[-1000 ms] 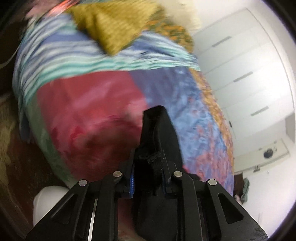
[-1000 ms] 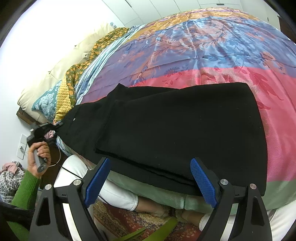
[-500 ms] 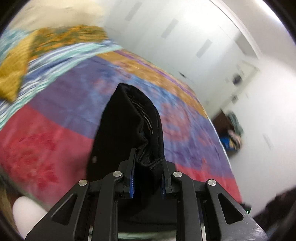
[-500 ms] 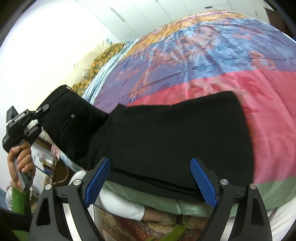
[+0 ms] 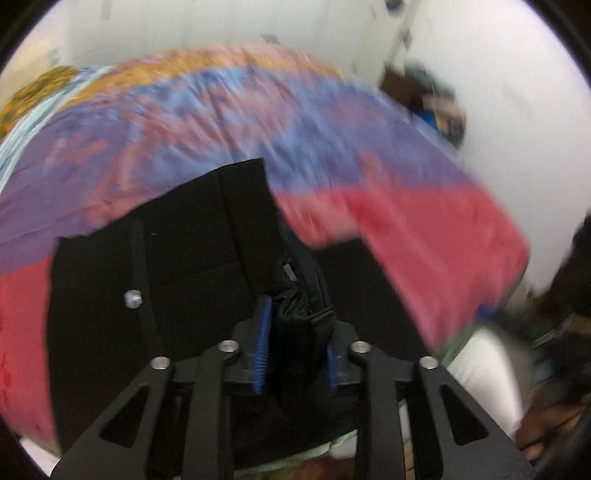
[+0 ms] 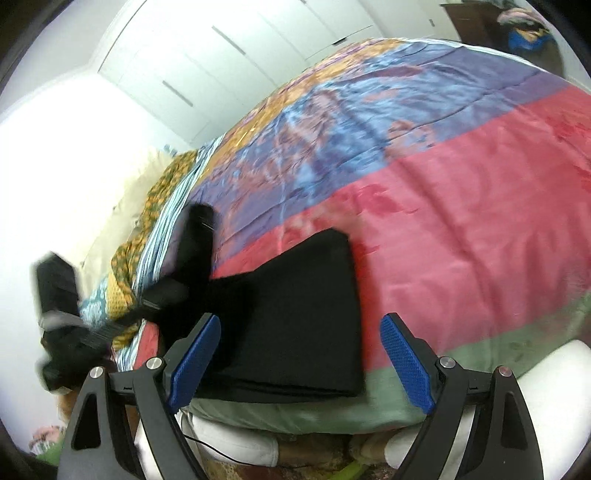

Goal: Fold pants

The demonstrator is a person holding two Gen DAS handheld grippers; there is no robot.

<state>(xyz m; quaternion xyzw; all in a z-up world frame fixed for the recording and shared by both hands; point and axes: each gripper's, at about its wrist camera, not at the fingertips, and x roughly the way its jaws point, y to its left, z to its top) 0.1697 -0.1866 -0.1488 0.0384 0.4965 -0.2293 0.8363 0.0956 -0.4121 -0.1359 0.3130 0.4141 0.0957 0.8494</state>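
The black pants [image 6: 299, 325] lie on the colourful bedspread [image 6: 443, 206] near the bed's front edge. My left gripper [image 5: 295, 350] is shut on the waistband end of the pants [image 5: 184, 258] and holds it raised above the leg part. In the right wrist view the left gripper [image 6: 162, 291] shows at the left with the lifted waist end hanging from it. My right gripper [image 6: 295, 354] is open and empty, low at the bed's front edge, with the pants' leg end between and beyond its blue pads [image 6: 404, 362].
Pillows [image 6: 147, 206] lie at the head of the bed on the left. White wardrobe doors [image 6: 229, 66] stand behind the bed. A dark shelf with clothes [image 6: 517, 22] is at the far right. My white-trousered legs [image 6: 236, 443] are against the bed's green edge.
My left gripper has swung the waist end up and over toward the leg end, doubling the pants shorter. The right gripper stayed open at the front edge.
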